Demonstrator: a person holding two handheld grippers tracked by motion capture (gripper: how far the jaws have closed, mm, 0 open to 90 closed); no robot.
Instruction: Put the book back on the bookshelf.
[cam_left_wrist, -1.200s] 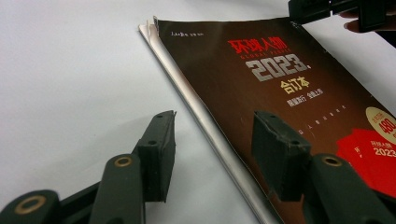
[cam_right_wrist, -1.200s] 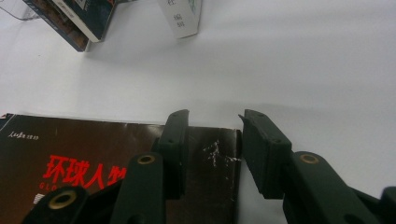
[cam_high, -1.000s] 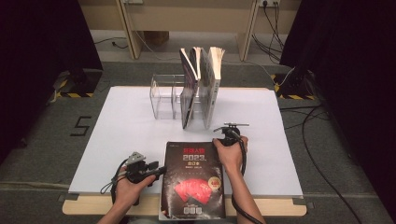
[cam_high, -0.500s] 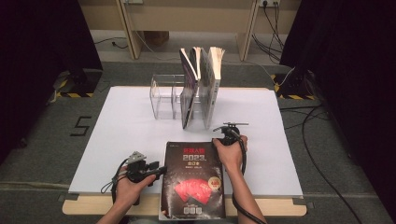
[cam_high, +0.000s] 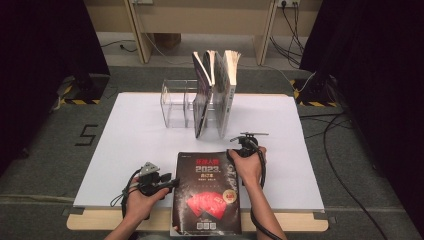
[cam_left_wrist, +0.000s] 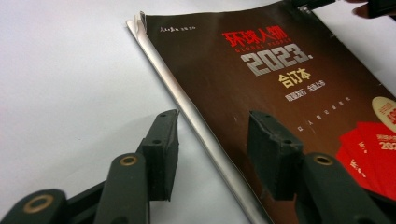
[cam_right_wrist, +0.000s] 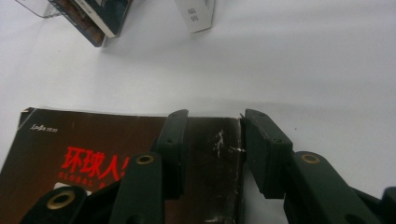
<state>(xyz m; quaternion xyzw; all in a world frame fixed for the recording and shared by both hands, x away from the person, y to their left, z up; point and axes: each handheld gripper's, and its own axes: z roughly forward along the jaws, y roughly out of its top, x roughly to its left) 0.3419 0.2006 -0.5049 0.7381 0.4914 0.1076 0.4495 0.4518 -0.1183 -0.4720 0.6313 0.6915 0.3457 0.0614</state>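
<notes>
A: At the near edge of the white table (cam_high: 150, 125), what lies flat?

B: A dark magazine (cam_high: 207, 192) with red and silver lettering and red cards printed on its cover. Its lower end hangs a little over the table's front edge, between the person's two forearms.

A: Where is the left gripper (cam_high: 167, 184)?

B: Just beside the magazine's left edge, held low and pointing across at it. In the left gripper view (cam_left_wrist: 212, 154) its jaws straddle the spine: one jaw stands over the bare table, the other over the dark cover. The jaws have just been closing a little, yet they stand apart, and I see no pad pressing on the pages.

A: And the right gripper (cam_high: 240, 150)?

B: At the magazine's far right corner. In the right gripper view (cam_right_wrist: 214, 154) one jaw is over the cover and the other just off the right edge, over the table, so the corner sits in the gap. The jaws are apart; whether either pad touches the paper I cannot tell.

A: What stands farther back?

B: A clear file rack (cam_high: 175, 102) near the middle of the table, with several books (cam_high: 215, 85) standing upright in its right-hand slots, their tops fanned apart. The left slots look open. The rack is well apart from the magazine.

A: Around the table?

B: Grey floor (cam_high: 60, 150) and cables (cam_high: 340, 125) at the right.
</notes>
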